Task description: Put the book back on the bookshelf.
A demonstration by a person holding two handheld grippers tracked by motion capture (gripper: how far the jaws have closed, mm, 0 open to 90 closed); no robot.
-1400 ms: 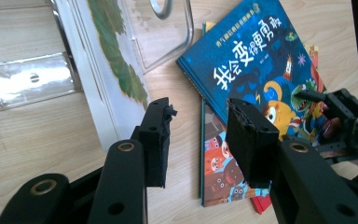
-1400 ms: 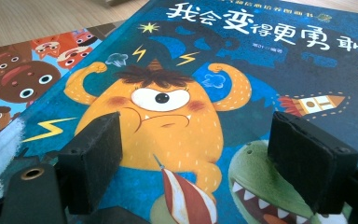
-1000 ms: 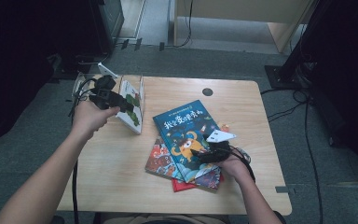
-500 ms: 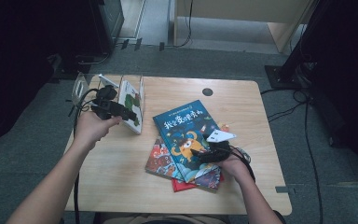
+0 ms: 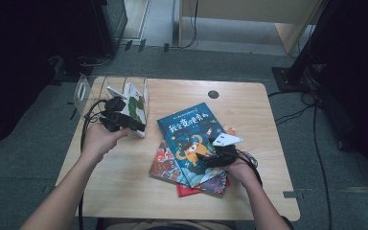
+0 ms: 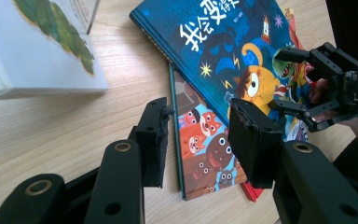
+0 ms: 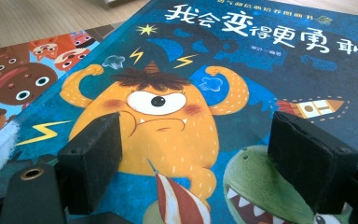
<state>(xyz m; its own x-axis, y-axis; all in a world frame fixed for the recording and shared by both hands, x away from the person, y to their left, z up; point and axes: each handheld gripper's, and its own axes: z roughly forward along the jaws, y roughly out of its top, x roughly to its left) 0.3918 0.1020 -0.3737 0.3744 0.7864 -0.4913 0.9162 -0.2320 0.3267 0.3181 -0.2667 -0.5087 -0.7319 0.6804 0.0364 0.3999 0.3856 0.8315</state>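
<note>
A white book with green leaves (image 5: 135, 108) (image 6: 32, 51) leans in a clear rack (image 5: 84, 88) at the table's left. My left gripper (image 5: 139, 127) (image 6: 200, 135) sits just in front of it, low over the bare wood, open with nothing between its fingers. A blue monster book (image 5: 187, 129) (image 6: 223, 46) (image 7: 261, 74) lies on top of a book of animal faces (image 5: 165, 165) (image 6: 205, 149) (image 7: 23, 79) and a red book (image 5: 189, 190). My right gripper (image 5: 206, 158) (image 7: 196, 140) is at the blue book's near right part, open, its fingers wide apart above the cover.
The wooden table (image 5: 124, 191) has a round cable hole (image 5: 213, 94) at the back. Cables trail from both grippers, one off the left edge. Dark furniture and floor cables surround the table.
My left gripper has come down and toward the near side, from beside the white book's top to the table in front of it. The right gripper and the books have not moved.
</note>
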